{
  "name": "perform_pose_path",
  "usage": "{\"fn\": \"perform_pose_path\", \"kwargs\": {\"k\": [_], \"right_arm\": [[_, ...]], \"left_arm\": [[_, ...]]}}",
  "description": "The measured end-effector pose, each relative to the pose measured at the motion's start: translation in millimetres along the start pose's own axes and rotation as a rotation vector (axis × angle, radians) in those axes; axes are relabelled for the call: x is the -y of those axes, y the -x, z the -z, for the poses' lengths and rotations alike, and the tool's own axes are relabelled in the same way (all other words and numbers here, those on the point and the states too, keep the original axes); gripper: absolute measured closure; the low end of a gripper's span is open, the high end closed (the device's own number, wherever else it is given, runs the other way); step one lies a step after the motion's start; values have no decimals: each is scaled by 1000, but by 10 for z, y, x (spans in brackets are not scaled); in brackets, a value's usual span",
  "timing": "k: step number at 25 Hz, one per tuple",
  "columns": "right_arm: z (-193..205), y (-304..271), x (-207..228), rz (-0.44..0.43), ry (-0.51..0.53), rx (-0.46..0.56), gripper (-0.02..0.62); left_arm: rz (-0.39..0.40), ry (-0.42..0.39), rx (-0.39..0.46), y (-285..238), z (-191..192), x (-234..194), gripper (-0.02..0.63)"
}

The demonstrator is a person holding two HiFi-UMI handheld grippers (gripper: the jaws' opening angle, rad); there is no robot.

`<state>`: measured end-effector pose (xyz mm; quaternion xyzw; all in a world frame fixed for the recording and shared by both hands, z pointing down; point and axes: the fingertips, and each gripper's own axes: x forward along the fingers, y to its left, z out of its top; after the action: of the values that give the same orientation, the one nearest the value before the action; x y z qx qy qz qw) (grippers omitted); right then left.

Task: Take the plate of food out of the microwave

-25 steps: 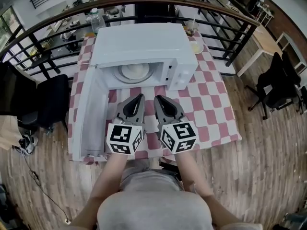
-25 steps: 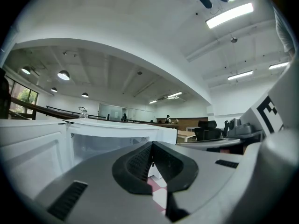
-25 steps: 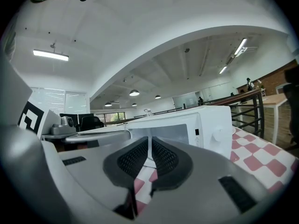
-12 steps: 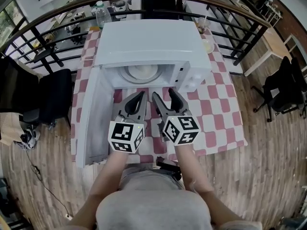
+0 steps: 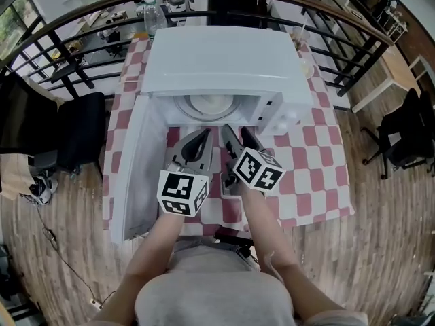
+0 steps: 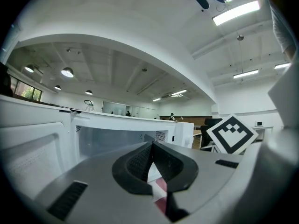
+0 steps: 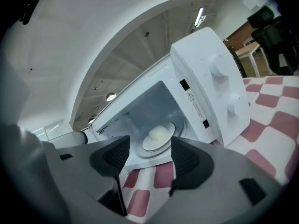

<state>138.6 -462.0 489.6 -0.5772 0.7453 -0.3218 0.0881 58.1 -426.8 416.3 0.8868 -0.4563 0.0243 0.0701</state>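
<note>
The microwave is taken as the landmark. To its left, its door is swung fully open over the red-and-white checked cloth.

Before the left half of the microwave's open cavity, the left gripper is held with its jaws pressed together at the tips and nothing between them.

Inside the microwave, at the middle of the cavity floor, the plate is found. It is round, white and shallow, and a pale, smooth mound of food is carried on its centre. A wider ring is seen around it, possibly the plate's own rim or the turntable; this is not settled by these views. The plate is touched by neither gripper.

Before the right half of the cavity, the right gripper is held rolled to one side. Its jaws have just been opening and are now spread wide, with nothing gripped between them.

On the microwave's right front, two round knobs are mounted.

The domed shape of the food is given only by the right gripper view; from the head view the plate is seen merely as a flat white disc. In the left gripper view the cavity is shown, but the plate is hidden behind the gripper's own body.
</note>
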Motion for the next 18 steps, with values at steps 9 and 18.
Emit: {"fn": "perform_pose_path", "kwargs": {"k": [9,18], "right_arm": [[245,-429,322,88,-367,-21,298],[434,-809,520,213,-599,-47,275]], "left_arm": [[-7,-6,-20,-60,68,-95,603],[-21,-7,-32,-56,89,-204,603]]}}
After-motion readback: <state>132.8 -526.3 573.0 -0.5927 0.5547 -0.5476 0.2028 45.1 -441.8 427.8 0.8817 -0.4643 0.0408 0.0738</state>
